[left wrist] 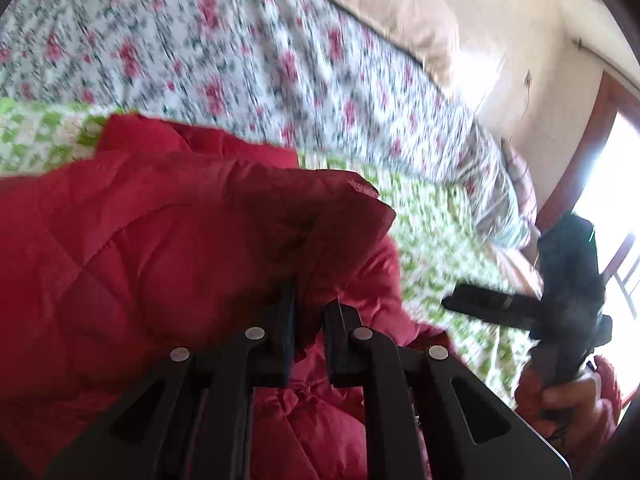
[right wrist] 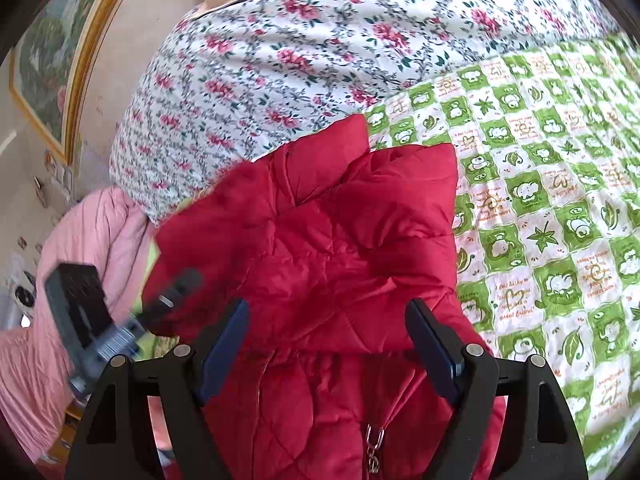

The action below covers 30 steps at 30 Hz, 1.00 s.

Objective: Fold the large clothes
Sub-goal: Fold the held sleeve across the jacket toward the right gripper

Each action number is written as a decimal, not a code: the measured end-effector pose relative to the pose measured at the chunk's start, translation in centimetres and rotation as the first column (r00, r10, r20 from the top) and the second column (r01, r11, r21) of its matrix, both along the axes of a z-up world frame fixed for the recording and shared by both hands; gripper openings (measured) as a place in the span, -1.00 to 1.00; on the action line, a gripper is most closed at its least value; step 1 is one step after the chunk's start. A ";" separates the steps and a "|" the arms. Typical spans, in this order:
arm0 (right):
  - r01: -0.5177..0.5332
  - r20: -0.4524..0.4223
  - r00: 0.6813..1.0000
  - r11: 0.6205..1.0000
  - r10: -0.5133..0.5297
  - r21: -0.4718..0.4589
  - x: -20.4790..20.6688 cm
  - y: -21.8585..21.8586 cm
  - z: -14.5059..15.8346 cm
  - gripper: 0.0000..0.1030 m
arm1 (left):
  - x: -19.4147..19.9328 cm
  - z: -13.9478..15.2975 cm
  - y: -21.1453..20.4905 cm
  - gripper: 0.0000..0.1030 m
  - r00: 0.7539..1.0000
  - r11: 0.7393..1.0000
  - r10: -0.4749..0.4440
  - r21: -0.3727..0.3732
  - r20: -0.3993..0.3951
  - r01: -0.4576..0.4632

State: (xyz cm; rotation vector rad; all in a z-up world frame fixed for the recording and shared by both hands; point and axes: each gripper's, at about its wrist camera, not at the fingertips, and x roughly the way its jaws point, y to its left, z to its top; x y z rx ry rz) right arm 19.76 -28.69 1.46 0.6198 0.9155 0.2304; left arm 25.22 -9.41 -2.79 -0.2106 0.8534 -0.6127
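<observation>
Lying rumpled, quilted red jacket (right wrist: 320, 240)

Jacket (right wrist: 328, 240) on checked sheet (right wrist: 540, 184), floral quilt (right wrist: 280, 60) behind.

A green-and-white checked quilt printed with cartoon animals and leaves (right wrist: 540, 208) covers the bed. Beyond it lies a white duvet with pink roses (right wrist: 288, 60); left of the quilt hangs a pink ribbed blanket (right wrist: 80, 240), near a gold-framed picture (right wrist: 52, 80).
</observation>
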 end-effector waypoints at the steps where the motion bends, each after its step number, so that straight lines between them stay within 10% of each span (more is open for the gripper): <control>1: 0.002 -0.001 1.000 1.000 -0.002 0.020 0.3 -0.2 -0.1 0.60 | 0.0 -0.7 -0.4 -0.82 1.000 1.000 -0.003 0.008 -0.009 0.003; 15: 0.009 -0.138 0.990 0.943 0.039 0.332 7.7 1.1 -5.7 0.60 | -0.5 -3.0 -2.5 -0.82 0.999 0.995 -0.043 0.094 -0.020 0.044; 19: 0.042 -0.171 0.985 0.951 0.012 0.305 8.5 0.9 -6.7 -0.52 | -0.3 -3.4 -2.6 -0.79 0.997 0.993 -0.037 0.110 -0.063 0.044; 30: 0.056 -0.123 0.992 0.969 -0.027 0.242 7.1 1.0 -5.2 -0.81 | -4.2 1.9 5.3 -0.60 0.996 0.998 -0.007 0.067 -0.091 0.013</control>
